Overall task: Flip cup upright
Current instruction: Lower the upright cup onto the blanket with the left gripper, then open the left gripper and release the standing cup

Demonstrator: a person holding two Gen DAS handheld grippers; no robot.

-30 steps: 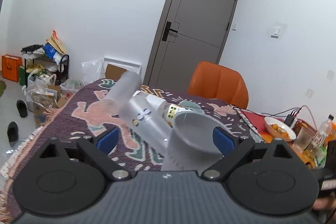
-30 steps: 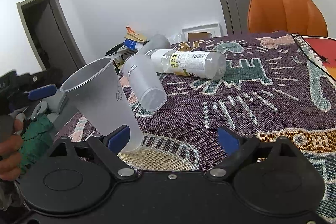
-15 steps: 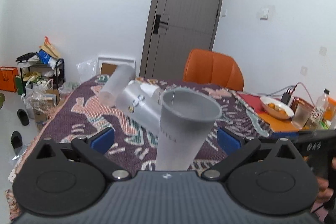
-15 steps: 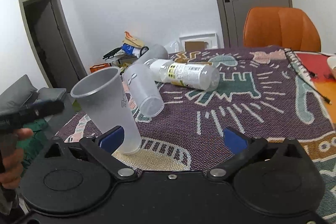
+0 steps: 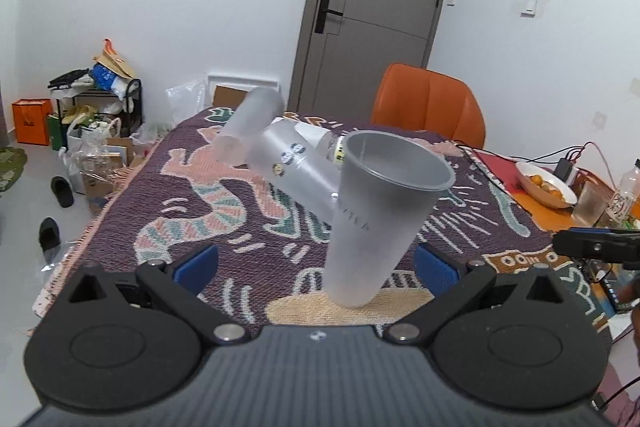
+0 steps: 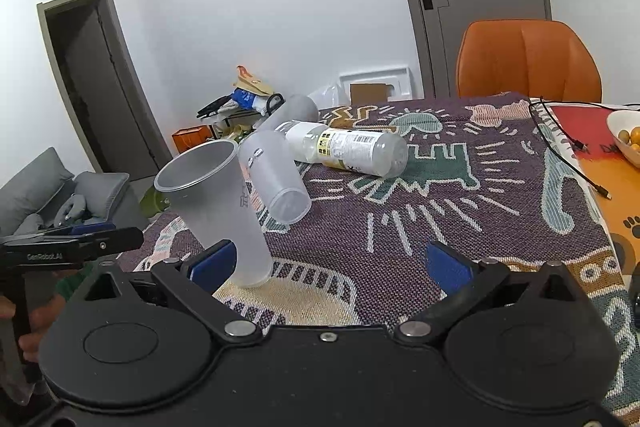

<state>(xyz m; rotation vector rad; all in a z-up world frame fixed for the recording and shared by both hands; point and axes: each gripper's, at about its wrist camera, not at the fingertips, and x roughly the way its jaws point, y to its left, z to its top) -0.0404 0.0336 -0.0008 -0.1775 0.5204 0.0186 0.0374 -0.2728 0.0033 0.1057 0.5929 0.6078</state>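
On patterned tablecloth (image 5: 168,211), near front edge: frosted cup (image 5: 380,219) stands mouth up, tilted, base on cloth. Left gripper (image 5: 316,263) spread wide, blue pads clear of cup. Right gripper (image 6: 328,263) also spread wide; cup (image 6: 224,211) just beside its left pad, contact unclear. Behind cup: two frosted cups (image 6: 276,179) and plastic bottle (image 6: 352,151) lying on sides.

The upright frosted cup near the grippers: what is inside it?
The frosted cup looks empty: only bare inner wall shows below its open rim. Its bottom is hidden from both cameras.
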